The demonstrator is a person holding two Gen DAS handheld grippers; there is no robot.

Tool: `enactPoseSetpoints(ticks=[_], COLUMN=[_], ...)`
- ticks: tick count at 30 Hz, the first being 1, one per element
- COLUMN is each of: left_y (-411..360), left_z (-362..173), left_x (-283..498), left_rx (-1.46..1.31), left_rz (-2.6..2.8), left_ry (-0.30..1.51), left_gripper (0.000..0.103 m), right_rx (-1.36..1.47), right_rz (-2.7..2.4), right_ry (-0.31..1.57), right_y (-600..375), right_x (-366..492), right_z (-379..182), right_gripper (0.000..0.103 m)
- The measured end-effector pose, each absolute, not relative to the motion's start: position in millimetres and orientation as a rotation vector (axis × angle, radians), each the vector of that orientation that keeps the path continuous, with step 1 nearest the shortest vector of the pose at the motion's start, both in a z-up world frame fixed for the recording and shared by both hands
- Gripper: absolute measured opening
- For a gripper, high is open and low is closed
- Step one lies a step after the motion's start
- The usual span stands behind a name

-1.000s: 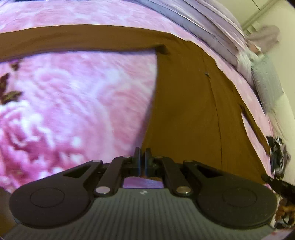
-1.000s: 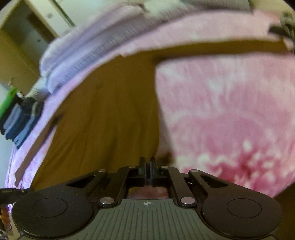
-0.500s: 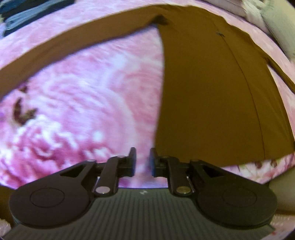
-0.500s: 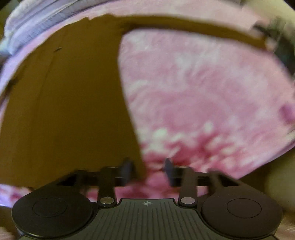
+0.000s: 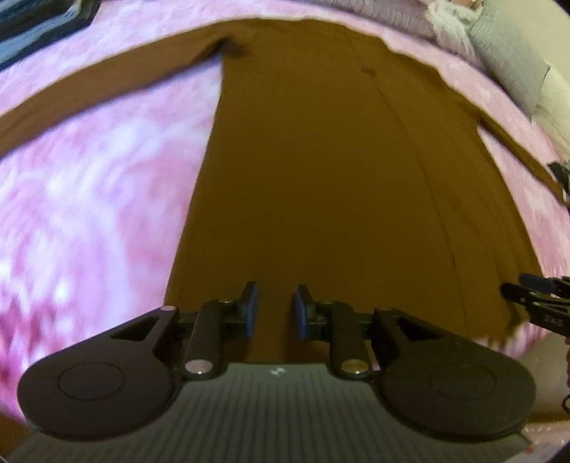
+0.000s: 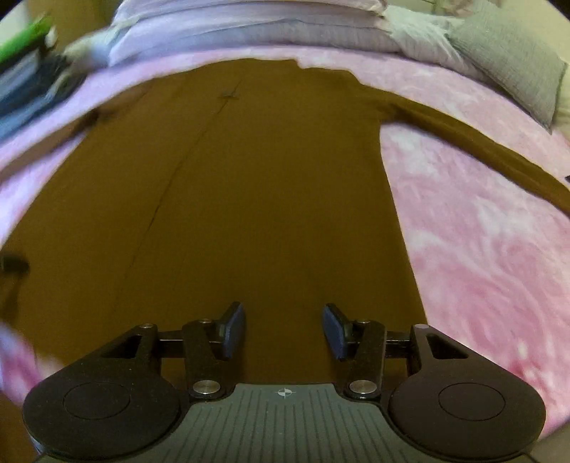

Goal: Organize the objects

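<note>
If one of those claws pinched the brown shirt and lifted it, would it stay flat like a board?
Probably not. The brown shirt lies thin and flat on the pink blanket, so it would likely droop. Its long sleeve would probably trail behind.

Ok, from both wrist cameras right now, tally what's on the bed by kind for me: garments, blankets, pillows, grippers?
Brown long-sleeved garment, spread flat: 1
Pink fluffy blanket under it: 1
Grey ribbed pillow at the bed's head: 1
Lilac folded bedding beside the pillow: 1 pile
Grippers, both open and holding nothing: 2, left gripper, right gripper
Total: 6
The blurred dark stack at the left edge is left uncounted.
</note>
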State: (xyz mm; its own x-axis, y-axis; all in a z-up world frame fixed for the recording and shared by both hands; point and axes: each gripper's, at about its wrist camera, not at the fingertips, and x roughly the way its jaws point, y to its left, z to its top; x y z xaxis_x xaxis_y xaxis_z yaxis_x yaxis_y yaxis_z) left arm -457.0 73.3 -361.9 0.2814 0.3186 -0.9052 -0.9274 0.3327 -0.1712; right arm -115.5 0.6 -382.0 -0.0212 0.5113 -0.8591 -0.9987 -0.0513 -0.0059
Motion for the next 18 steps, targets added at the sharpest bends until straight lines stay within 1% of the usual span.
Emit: enactPoseSetpoints(ticks=[1,2,4,6,9,12,13,15,18], left_y=[64,54,42,30,14,3,2,-1,-10], left_z=[-361,-359,-357,-354,-318,-261,-243,-201,-151], left_x=[-464,-470,-475,-481,-483,-475,-467,-450,-433], left_rx=[-0.841,-0.847,-0.912,-0.982,-0.98,-0.93,-0.899,-0.844,-0.78], left_rz=[0.986,0.995,1.012,1.05,1.096,1.124,1.132,1.152,1.18], left_ry=[0.913,0.913,0.993,1.067,1.073,1.024,1.004,0.944,0.859], left_gripper=[0.02,0.02,0.02,0.019,0.019,0.022,0.026,0.034,0.043], right_rx=[-0.848,-0.855,-0.902,-1.041,-1.043,-0.921,-0.883,-0.816,-0.746], right_rz=[1.459,1.452,1.427,1.346,1.288,1.309,1.329,1.385,1.489], right_ry=[0.793,0.808,0.862,0.986,1.099,1.2,1.213,1.195,1.101], right_y=[-17,-32,-54,-65,-79,-86,-85,-77,-63], right_x=[-113,-109,-104,-99,-86,-70,-66,-67,-75], right_z=[-382,-382,-379,-389,-375,-334,-315,-277,-211], right_gripper=[0.051,0.052,0.055,0.055,0.055,0.055,0.055,0.056,0.06])
